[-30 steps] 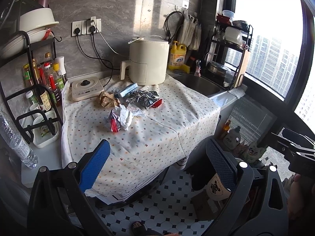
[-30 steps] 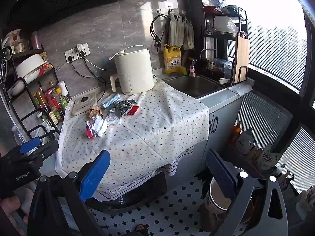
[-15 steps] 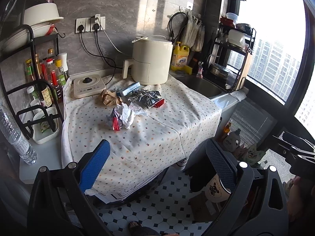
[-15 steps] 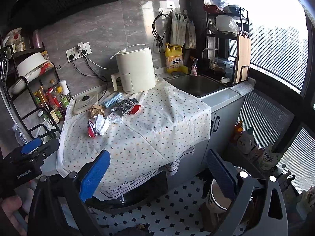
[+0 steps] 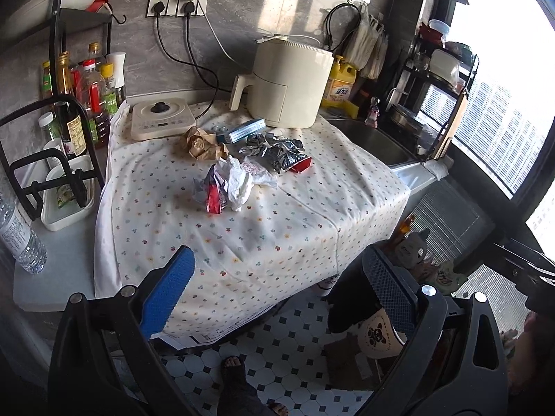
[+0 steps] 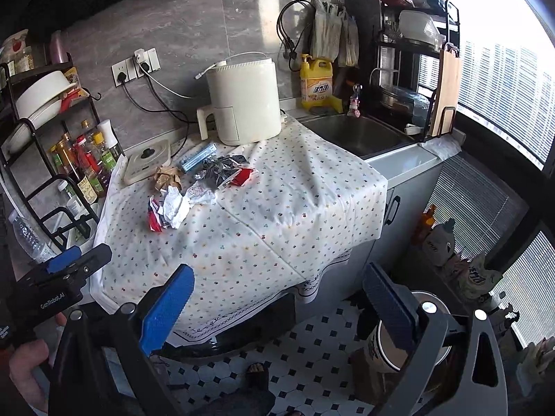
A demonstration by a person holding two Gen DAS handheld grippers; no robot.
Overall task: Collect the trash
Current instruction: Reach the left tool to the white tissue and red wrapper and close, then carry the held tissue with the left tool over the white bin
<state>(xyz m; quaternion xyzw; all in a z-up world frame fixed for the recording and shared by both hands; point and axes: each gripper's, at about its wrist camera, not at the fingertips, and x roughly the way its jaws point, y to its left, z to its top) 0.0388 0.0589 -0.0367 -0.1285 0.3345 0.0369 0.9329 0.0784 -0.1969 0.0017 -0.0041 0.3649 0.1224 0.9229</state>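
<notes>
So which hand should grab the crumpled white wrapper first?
Probably the left. The left gripper is open, empty, and faces the crumpled white wrapper almost straight ahead. The right gripper, also open, sees that wrapper farther off to its left.

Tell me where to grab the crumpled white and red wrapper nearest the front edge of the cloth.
Pinch the crumpled white and red wrapper across its raised white ridge, coming from above and from the front edge of the dotted tablecloth. It lies loose, nearest both open grippers, and that side is bare, whereas the other trash crowds in behind it.
</notes>
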